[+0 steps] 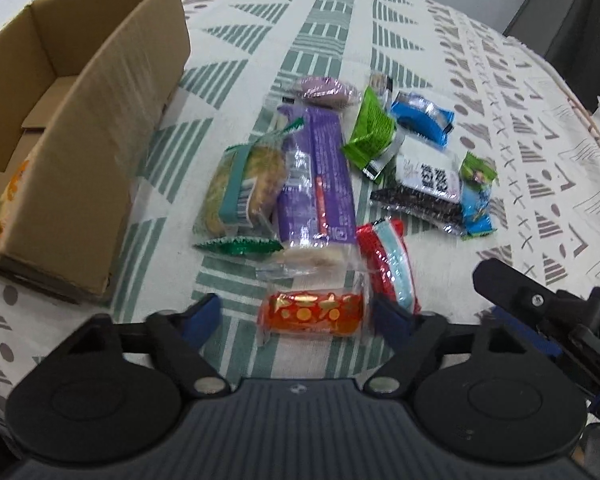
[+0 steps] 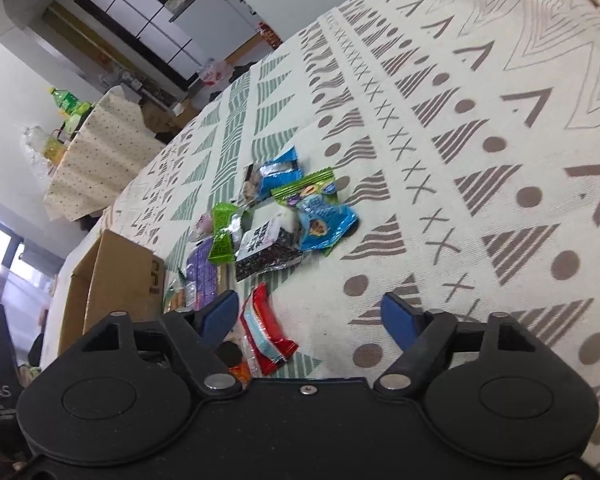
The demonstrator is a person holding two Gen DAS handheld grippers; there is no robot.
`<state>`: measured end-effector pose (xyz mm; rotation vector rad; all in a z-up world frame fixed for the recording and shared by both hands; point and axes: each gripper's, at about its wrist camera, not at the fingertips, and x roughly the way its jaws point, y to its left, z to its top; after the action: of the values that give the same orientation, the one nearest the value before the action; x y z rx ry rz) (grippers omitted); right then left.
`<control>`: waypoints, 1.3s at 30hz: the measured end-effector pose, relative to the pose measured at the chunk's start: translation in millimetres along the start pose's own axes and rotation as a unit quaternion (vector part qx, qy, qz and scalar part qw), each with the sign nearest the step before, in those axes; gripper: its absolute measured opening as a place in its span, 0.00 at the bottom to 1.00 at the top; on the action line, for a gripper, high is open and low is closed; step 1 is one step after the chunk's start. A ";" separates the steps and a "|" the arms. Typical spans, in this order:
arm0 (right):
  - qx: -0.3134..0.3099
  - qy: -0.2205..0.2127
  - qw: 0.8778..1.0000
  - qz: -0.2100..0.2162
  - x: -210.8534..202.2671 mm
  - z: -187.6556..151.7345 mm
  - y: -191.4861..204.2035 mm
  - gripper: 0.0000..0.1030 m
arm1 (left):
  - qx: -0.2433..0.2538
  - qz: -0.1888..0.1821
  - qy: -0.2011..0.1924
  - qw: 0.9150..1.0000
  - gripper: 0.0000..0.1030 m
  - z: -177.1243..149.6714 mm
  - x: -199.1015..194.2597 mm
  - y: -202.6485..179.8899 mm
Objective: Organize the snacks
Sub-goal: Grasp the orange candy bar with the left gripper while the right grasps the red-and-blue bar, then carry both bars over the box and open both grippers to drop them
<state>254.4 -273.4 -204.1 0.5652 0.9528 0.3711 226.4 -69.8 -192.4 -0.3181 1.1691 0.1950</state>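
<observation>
Nearest our left gripper [image 1: 296,314] lies the orange-and-gold roll [image 1: 314,314], sitting between the blue pads [image 1: 202,316], which stand apart on either side of it without pressing, so we read that claw as released around the snack. Our right gripper [image 2: 308,316] hovers spread over bare tablecloth [image 2: 480,160], with the red-and-pale-blue packet [image 2: 266,330] just inside its left pad but not clamped; nothing is grasped there either. As for progress, we judge the sorting barely begun: the cardboard box [image 1: 100,152] to the left holds what looks like one orange-yellow item [image 1: 8,196] at its near end, though we cannot tell what else may be hidden below its wall. Most snacks are still loose on the cloth in a cluster: the purple packet [image 1: 316,176], the green-banded biscuits [image 1: 240,188] touching it, the green pouch [image 1: 370,132], the blue pack [image 1: 422,118], the black-and-white packet [image 1: 424,184] and a small purple sweet [image 1: 326,92] further off. All of these, as we see it, remain to be moved.
</observation>
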 end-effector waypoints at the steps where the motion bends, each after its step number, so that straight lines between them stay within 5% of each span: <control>1: -0.001 0.005 1.000 0.007 2.8 0.3 -0.2 0.63 | -0.001 -0.002 0.001 1.000 0.67 -0.4 1.3 0.7; 4: -0.004 0.021 1.000 0.020 10.8 1.2 -0.1 0.53 | -0.005 -0.007 -0.008 1.000 0.50 -1.0 0.4 3.4; 6: -0.006 0.029 0.999 0.028 14.9 1.1 1.2 0.48 | -0.010 -0.007 -0.013 1.000 0.48 -0.5 -1.1 6.4; 24: -0.105 0.061 0.993 0.009 41.9 -6.3 37.2 0.44 | -0.063 0.027 -0.021 0.997 0.46 -4.7 -13.7 42.1; 31: -0.167 0.078 0.983 -0.027 47.3 -16.5 57.4 0.21 | -0.067 0.029 -0.029 0.997 0.45 -6.2 -21.7 53.0; 39: -0.153 0.060 0.986 -0.035 22.7 -18.4 59.6 0.19 | -0.069 -0.002 -0.056 0.996 0.45 -6.2 -47.9 53.2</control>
<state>247.9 -208.6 -191.4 0.2304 1.0047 0.4819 186.1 -21.4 -157.9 -0.4261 1.0468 0.2867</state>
